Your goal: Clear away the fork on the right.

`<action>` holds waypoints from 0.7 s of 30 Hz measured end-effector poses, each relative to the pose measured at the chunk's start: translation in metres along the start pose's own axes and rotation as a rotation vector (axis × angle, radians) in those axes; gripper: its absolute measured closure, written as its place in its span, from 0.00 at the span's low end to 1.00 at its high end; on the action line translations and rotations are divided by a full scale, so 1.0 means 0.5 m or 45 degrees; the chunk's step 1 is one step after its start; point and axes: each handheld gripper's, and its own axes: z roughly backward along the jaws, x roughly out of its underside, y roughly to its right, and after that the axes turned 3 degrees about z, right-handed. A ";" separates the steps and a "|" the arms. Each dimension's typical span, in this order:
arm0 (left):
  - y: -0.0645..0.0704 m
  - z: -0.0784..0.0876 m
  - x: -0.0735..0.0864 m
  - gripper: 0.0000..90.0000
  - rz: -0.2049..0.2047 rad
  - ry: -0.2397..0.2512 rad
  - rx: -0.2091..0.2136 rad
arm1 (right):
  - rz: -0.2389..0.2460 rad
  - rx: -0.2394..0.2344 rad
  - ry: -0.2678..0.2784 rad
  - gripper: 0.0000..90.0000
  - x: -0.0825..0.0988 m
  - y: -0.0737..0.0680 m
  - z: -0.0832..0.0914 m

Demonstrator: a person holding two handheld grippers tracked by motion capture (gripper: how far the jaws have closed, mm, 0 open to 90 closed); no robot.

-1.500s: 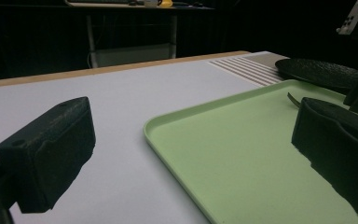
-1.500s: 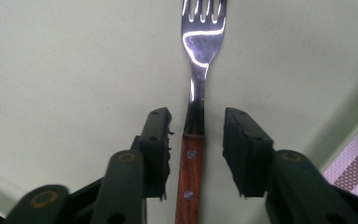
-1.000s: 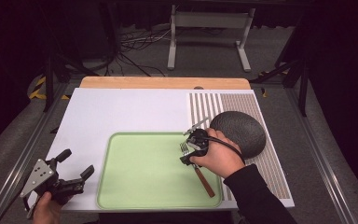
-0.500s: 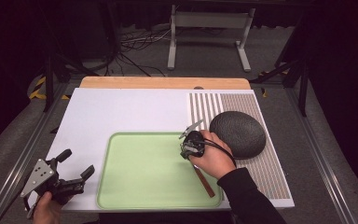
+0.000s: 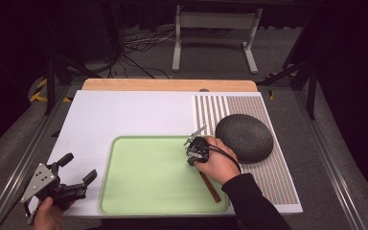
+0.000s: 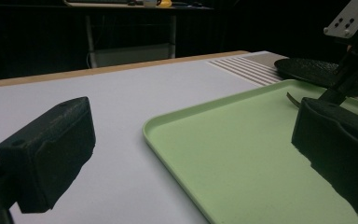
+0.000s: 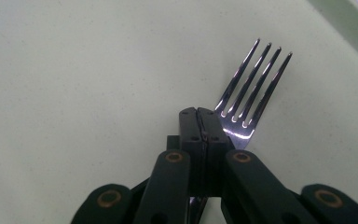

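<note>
A fork with a wooden handle (image 5: pixel 212 188) lies at the right side of the light green tray (image 5: pixel 148 177). My right gripper (image 5: pixel 191 155) points down over it, near its neck. In the right gripper view the jaws (image 7: pixel 199 122) are pressed together on the fork's neck. The steel tines (image 7: pixel 254 88) stick out beyond them over the tray floor (image 7: pixel 74 70). My left gripper (image 5: pixel 79 167) is held off the table's front left corner, open, with nothing between its jaws (image 6: pixel 191 149). It faces the tray's left rim (image 6: pixel 168 140).
A dark grey textured dome (image 5: pixel 243 136) sits on a striped mat (image 5: pixel 278 177) right of the tray, close behind my right hand. A white board (image 5: pixel 124 115) covers the table. A wooden strip (image 5: pixel 167 85) runs along the far edge.
My right hand shifted slightly left and tipped down over the fork's neck, hiding the tines in the high view. The left gripper stayed where it was.
</note>
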 end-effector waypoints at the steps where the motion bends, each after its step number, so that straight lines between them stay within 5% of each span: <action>1: 0.000 0.000 0.000 0.00 0.000 0.001 0.000 | 0.001 0.002 0.000 1.00 0.000 0.000 -0.001; 21: 0.000 0.000 0.000 0.00 0.000 -0.002 0.000 | -0.057 0.070 -0.021 1.00 0.015 0.025 0.005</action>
